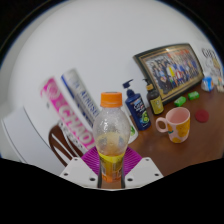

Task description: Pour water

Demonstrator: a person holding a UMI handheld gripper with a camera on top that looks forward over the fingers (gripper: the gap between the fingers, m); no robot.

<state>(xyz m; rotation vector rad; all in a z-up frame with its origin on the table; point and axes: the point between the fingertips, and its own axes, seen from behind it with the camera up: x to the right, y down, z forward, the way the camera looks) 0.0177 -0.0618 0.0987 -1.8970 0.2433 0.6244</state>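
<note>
Wooden table [190, 145] — bottle [111, 125] (gripper-clamped [111, 160])

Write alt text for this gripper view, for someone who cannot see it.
A clear plastic bottle with an orange cap stands between the tongs and their pink pads, which appear to grip its base, on a wooden table. Beyond it to the right sit a pink mug, a blue pump bottle and a framed picture against the wall.

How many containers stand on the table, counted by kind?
Clear bottle with orange cap, between the gripper fingers: 1
Pump bottles: 2
Pink mugs: 1
Total: 4
</note>
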